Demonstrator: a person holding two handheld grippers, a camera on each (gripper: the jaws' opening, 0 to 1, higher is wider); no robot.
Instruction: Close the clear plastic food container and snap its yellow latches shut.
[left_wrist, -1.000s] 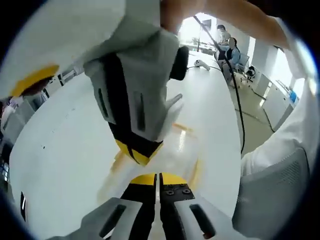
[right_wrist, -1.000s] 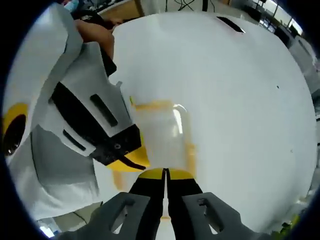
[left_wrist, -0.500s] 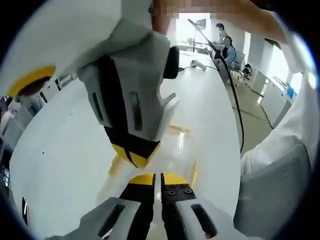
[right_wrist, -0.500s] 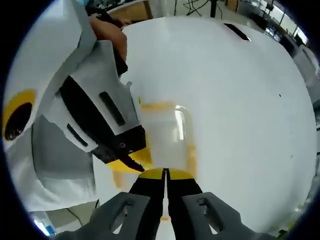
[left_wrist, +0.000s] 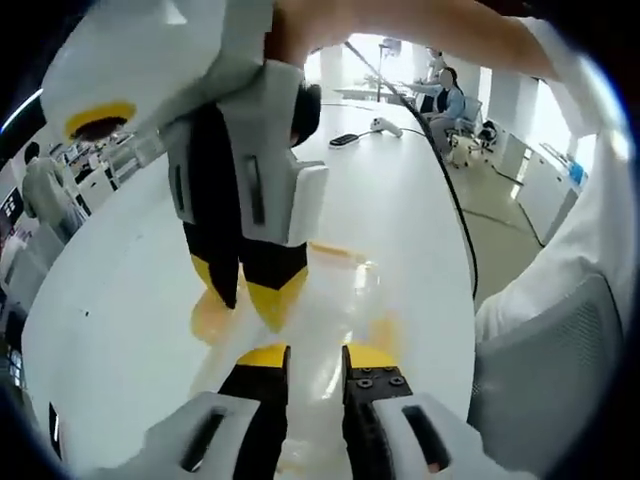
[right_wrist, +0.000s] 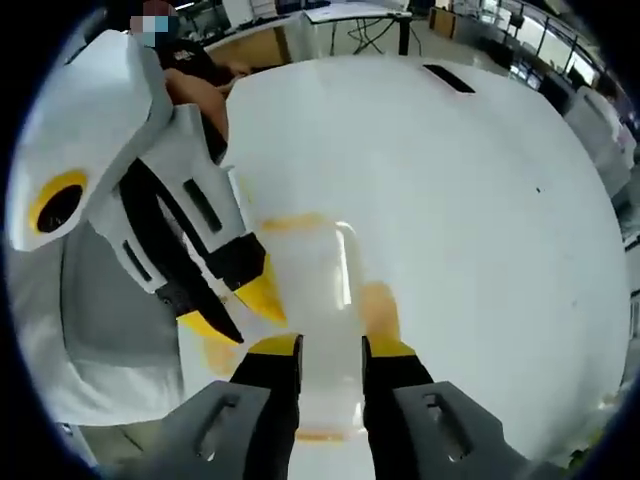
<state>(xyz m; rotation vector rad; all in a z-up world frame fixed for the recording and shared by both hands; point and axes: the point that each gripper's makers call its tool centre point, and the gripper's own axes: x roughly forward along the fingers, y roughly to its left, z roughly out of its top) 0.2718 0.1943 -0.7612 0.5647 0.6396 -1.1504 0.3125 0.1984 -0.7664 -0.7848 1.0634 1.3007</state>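
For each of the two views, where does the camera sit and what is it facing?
Left gripper view: rides the left gripper, facing the clear container on the white table; a sleeve shows.
Right gripper view: rides the right gripper, looking down on the container.
Shared: container, table, and each view shows the other gripper, both open.

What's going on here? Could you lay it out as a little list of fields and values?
setting: white table
object: clear plastic food container with yellow latches, lid on
left gripper: open, jaws over the container's near end
right gripper: open, jaws astride the container
gripper positions: both tips close together above the container
background: seated people, desks, cable across the table
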